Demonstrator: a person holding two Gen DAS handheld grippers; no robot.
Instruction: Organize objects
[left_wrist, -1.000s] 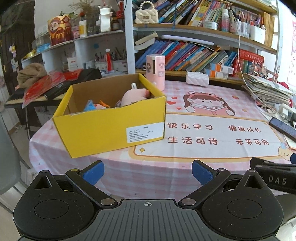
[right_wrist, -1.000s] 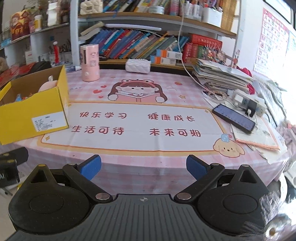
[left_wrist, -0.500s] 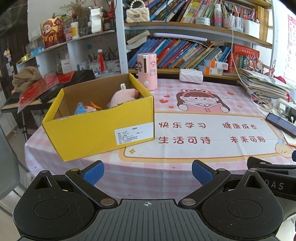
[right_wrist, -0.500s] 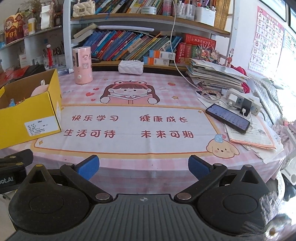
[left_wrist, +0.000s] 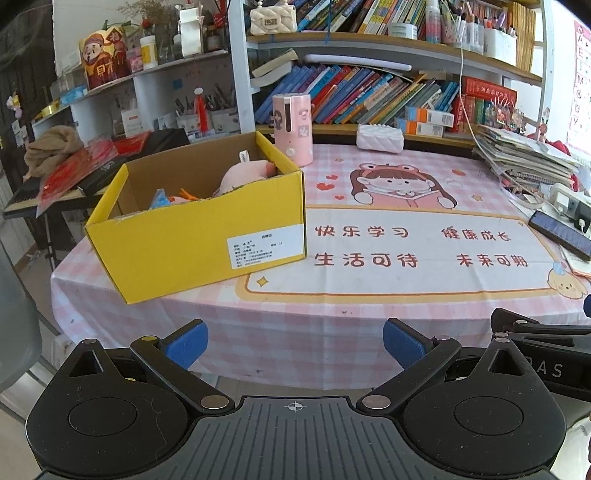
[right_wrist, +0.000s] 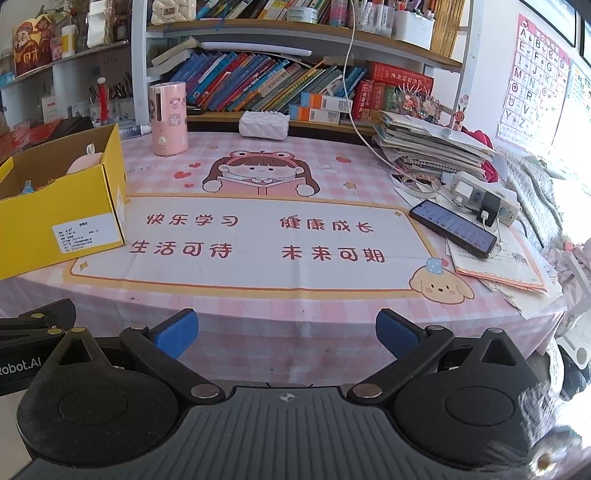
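Observation:
A yellow cardboard box (left_wrist: 199, 236) sits at the left of the table, open at the top, with a pink plush toy (left_wrist: 243, 175) and small coloured toys (left_wrist: 170, 197) inside. The same box (right_wrist: 62, 218) shows at the left edge of the right wrist view. My left gripper (left_wrist: 293, 341) is open and empty, held off the table's near edge in front of the box. Beside it, my right gripper (right_wrist: 284, 330) is open and empty too, off the near edge before the printed mat (right_wrist: 258, 236).
A pink cylindrical humidifier (right_wrist: 168, 118) and a white quilted pouch (right_wrist: 263, 124) stand at the back by the bookshelf (right_wrist: 295, 85). At the right lie a paper stack (right_wrist: 428, 144), a power strip (right_wrist: 487, 201), a phone (right_wrist: 452, 227) and a booklet (right_wrist: 498, 266).
Both grippers have drawn back from the table and risen slightly, so the box and mat look smaller and farther. Both stay open.

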